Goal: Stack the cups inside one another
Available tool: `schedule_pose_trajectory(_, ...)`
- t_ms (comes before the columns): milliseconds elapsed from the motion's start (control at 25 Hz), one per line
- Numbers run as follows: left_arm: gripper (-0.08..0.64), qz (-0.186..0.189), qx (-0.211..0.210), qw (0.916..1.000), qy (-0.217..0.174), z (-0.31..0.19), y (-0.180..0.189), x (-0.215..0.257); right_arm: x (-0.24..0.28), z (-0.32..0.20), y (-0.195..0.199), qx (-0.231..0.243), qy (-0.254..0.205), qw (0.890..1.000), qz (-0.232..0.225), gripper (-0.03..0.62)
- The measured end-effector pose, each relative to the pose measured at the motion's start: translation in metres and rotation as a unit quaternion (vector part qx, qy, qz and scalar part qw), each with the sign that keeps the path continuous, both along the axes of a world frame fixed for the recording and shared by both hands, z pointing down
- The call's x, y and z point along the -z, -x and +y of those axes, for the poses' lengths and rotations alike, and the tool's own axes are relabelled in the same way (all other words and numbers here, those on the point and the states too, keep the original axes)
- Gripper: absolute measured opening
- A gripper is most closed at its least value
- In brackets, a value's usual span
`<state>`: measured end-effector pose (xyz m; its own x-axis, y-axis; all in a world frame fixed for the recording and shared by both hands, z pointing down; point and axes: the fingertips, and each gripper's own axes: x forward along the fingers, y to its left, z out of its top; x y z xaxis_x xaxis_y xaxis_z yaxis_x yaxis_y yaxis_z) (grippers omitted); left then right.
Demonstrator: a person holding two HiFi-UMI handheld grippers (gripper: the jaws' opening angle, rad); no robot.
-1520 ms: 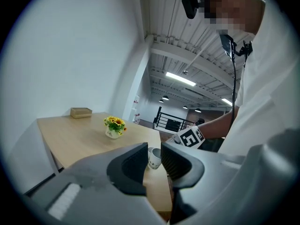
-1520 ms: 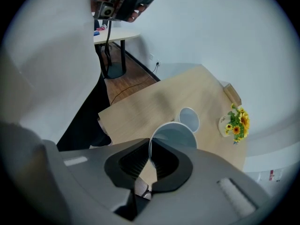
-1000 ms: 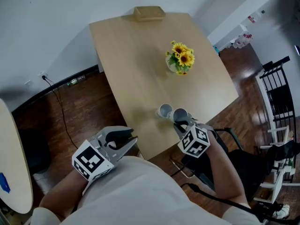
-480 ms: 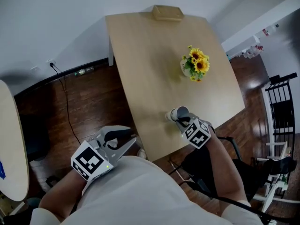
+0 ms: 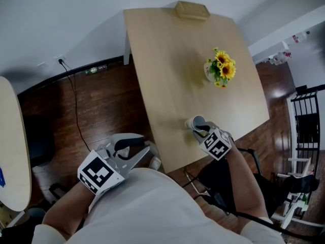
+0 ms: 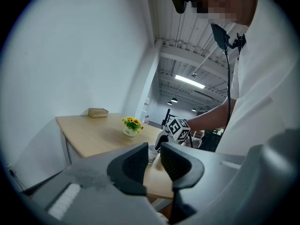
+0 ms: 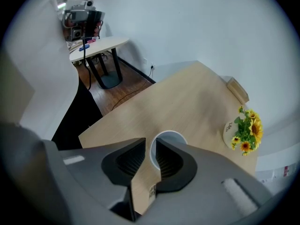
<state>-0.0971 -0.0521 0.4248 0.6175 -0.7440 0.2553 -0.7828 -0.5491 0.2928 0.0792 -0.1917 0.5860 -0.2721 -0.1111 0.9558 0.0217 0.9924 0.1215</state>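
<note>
My right claw (image 7: pixel 150 146), jaws just opening, straddled the rim of the cup (image 7: pixel 169 137) near the edge of the worktop (image 7: pixel 187 102). I feared a crooked lift could snag it and tip it off. My left claw (image 6: pixel 153 153) hung narrow and empty.

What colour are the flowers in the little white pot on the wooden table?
Yellow flowers, sunflower-like; the right gripper view shows them best.
</note>
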Motion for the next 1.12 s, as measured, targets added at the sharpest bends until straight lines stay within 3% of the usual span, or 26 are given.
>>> schedule_pose_trajectory(360, 0.089, 0.003, -0.026, 0.9996, -0.014, 0.005, 0.0, 0.001, 0.029, 0.013, -0.003, -0.019, -0.029, 0.999, -0.013, 0.077)
schedule_pose_trajectory(560, 0.089, 0.003, -0.052, 0.9985, -0.017, 0.008, -0.004, -0.001, 0.064, 0.044, -0.004, -0.068, -0.042, 0.994, -0.071, 0.075)
schedule_pose_trajectory(800, 0.089, 0.0, -0.127, 0.9919, -0.009, 0.002, -0.028, -0.003, 0.102, 0.097, -0.023, -0.172, -0.046, 0.971, -0.157, 0.075)
schedule_pose_trajectory(1120, 0.075, 0.008, -0.204, 0.979, -0.006, -0.023, -0.09, 0.012, 0.094, 0.14, -0.091, -0.281, -0.055, 0.945, -0.158, 0.074)
